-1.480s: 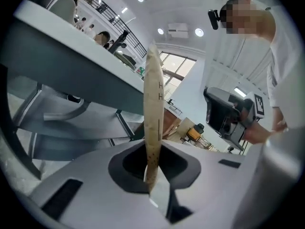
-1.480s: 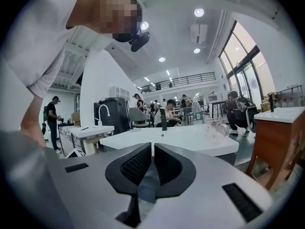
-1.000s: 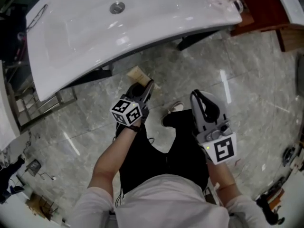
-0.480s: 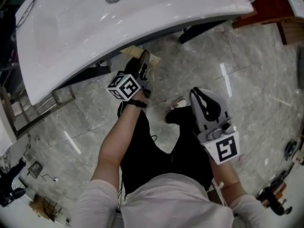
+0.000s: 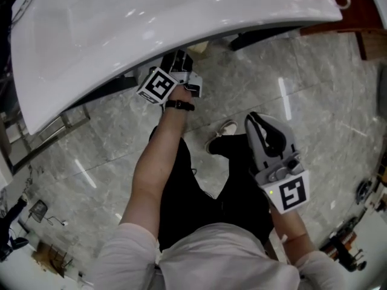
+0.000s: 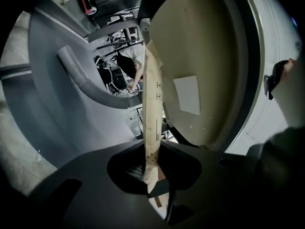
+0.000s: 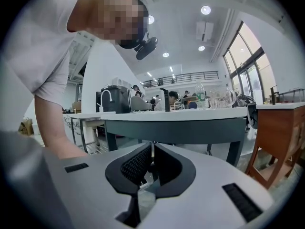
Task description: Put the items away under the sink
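The person bends over a big white sink (image 5: 121, 23) and stretches the left arm out under its front edge. The left tool (image 5: 180, 65) sits right at that edge, with its marker cube (image 5: 158, 84) facing up, and its tips are hidden under the rim in the head view. In the left gripper view, the left tool (image 6: 150, 170) is clamped tight on the thin edge of a brown cardboard box (image 6: 200, 66). The box has a white square label (image 6: 187, 94) on its wide side. The box is up under the sink, close to the sink's grey underside, with a grey pipe (image 6: 78, 73) off to its left. From above, only a small brown corner of the box (image 5: 199, 45) peeks out beside the sink rim, so you cannot tell if it rests on anything. The right tool (image 5: 259, 124) hangs low over the grey stone floor (image 5: 326, 101), well apart from the sink and near the person's shoe (image 5: 222, 132). Its marker cube (image 5: 289, 193) is close to the wrist. In the right gripper view, the right tool (image 7: 152, 150) has its jaws pressed together with nothing between them, and it looks level across the room at a table (image 7: 181, 120) with a dark front.
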The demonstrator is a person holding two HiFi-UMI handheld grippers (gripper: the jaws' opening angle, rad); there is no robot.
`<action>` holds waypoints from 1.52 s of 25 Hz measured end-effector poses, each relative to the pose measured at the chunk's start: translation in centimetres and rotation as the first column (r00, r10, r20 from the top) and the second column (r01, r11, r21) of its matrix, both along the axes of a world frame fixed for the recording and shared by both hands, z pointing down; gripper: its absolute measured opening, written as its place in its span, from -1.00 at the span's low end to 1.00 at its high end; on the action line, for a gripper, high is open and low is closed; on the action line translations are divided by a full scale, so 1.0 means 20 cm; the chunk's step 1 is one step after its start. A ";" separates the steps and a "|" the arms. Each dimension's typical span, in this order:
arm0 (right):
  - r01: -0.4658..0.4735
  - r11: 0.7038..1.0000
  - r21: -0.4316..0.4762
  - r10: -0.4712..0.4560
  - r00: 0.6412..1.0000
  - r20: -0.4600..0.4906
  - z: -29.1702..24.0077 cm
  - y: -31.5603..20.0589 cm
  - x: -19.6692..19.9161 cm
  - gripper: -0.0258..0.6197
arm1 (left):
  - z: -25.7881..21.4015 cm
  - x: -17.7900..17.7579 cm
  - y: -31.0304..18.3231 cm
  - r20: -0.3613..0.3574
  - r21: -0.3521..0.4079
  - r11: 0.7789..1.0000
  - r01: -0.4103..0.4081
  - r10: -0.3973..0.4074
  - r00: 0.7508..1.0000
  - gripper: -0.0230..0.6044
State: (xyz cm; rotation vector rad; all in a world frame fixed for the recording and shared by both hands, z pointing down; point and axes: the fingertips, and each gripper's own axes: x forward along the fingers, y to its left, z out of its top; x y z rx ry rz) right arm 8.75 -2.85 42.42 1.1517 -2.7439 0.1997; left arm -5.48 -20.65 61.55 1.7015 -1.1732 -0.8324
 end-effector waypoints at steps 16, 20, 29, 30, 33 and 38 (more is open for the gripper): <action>0.020 0.999 -0.036 -0.020 1.000 0.001 0.08 -0.04 0.01 -0.79 | 0.04 -0.15 -0.17 -0.106 0.021 0.990 0.137 -0.134 0.985 -0.53; 0.022 0.998 -0.051 -0.022 1.000 0.004 0.10 -0.04 0.02 -0.79 | 0.08 -0.18 -0.17 -0.103 0.043 0.988 0.150 -0.145 0.984 -0.36; 0.018 0.998 -0.067 -0.017 1.000 0.016 0.13 -0.07 0.04 -0.79 | 0.21 -0.24 -0.15 -0.136 0.056 0.979 0.194 -0.185 0.973 0.60; 0.019 0.997 -0.069 -0.018 1.000 0.016 0.13 -0.08 0.04 -0.79 | 0.23 -0.25 -0.14 -0.141 0.057 0.978 0.199 -0.190 0.972 0.69; 0.022 0.997 -0.075 -0.021 1.000 0.016 0.14 -0.09 0.04 -0.79 | 0.27 -0.27 -0.14 -0.155 0.060 0.975 0.216 -0.205 0.966 0.71; 0.038 0.998 -0.058 -0.037 0.999 0.008 0.22 -0.15 0.04 -0.79 | 0.18 -0.27 -0.15 -0.143 0.069 0.973 0.220 -0.209 0.967 0.74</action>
